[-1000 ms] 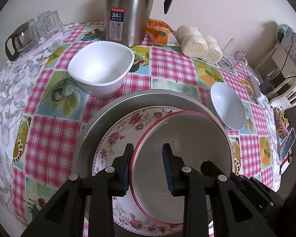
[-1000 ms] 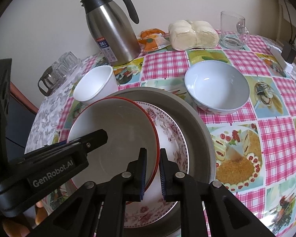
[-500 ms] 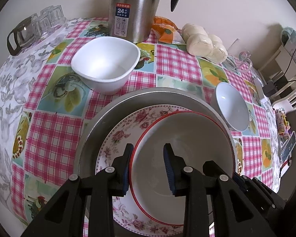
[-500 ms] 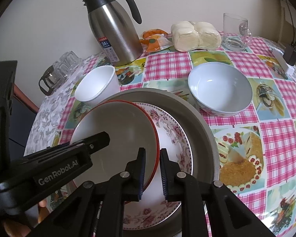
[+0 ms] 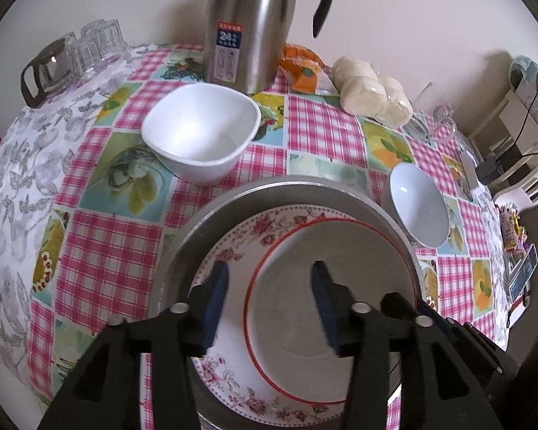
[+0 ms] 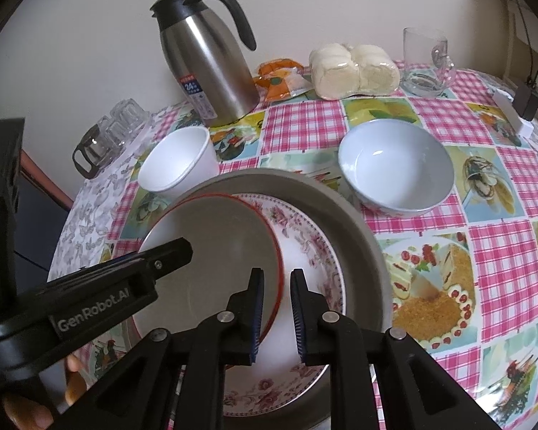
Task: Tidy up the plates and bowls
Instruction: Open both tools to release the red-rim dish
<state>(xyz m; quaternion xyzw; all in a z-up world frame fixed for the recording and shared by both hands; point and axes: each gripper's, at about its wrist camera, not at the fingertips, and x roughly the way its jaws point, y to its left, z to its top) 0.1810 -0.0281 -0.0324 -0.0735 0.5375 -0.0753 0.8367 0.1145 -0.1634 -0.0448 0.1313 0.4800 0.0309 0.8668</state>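
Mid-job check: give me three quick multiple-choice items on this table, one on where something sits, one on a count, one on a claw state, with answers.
1. The red-rimmed plate lies:
A. on the floral plate inside the metal basin
B. under the flask
C. inside the white square bowl

2. Bowls standing on the tablecloth outside the basin:
A. none
B. two
C. four

3. The right claw is:
A. wide open above the table
B. holding a glass
C. nearly closed over the red-rimmed plate's edge

Answers:
1 A, it overlaps the floral plate within the metal basin.
2 B, the white square bowl and the pale blue bowl.
3 C, the rim runs between its narrow-set fingers.
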